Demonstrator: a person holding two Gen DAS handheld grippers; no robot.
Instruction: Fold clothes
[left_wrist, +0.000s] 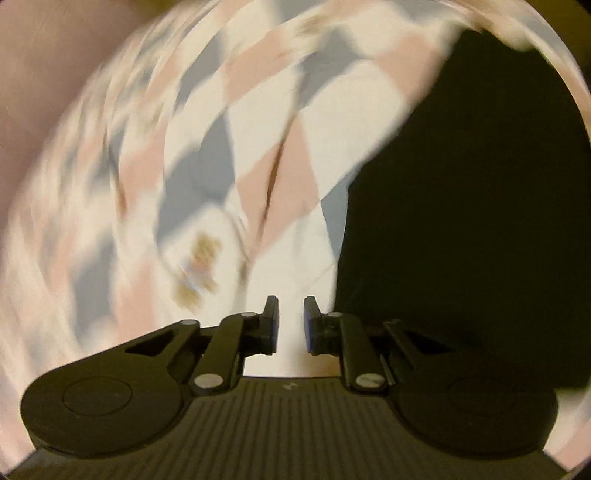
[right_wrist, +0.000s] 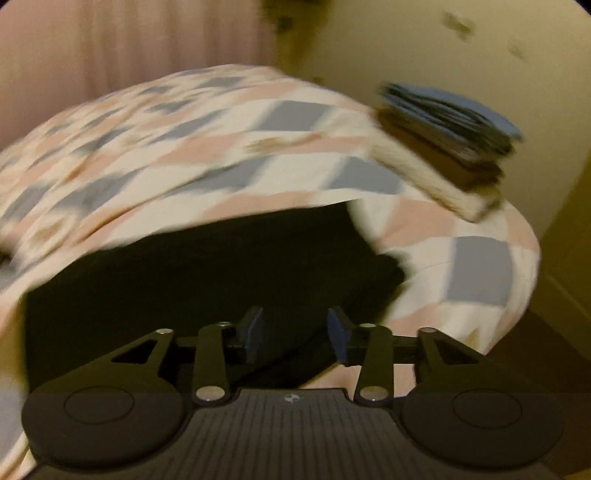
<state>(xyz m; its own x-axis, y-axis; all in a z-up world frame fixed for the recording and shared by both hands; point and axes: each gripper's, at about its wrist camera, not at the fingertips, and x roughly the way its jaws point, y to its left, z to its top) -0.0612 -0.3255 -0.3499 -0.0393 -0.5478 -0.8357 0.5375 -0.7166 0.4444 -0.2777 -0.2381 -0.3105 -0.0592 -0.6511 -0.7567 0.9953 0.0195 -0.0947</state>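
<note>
A black garment (right_wrist: 207, 266) lies spread on a bed covered by a pink, grey and white checked bedspread (right_wrist: 229, 147). My right gripper (right_wrist: 295, 332) hangs open just above the garment's near part, and I cannot tell whether black cloth lies between its fingers. In the left wrist view the same black garment (left_wrist: 461, 221) fills the right side. My left gripper (left_wrist: 291, 321) is open with a narrow gap, over the bedspread (left_wrist: 258, 110) beside the garment's left edge, holding nothing. Both views are motion-blurred.
A stack of folded clothes (right_wrist: 447, 125), blue and dark on a pale bottom layer, sits on the bed's far right corner. A yellowish wall (right_wrist: 480, 55) stands behind it, and a pink curtain (right_wrist: 129, 37) hangs at the back left. The bed's edge drops off at right.
</note>
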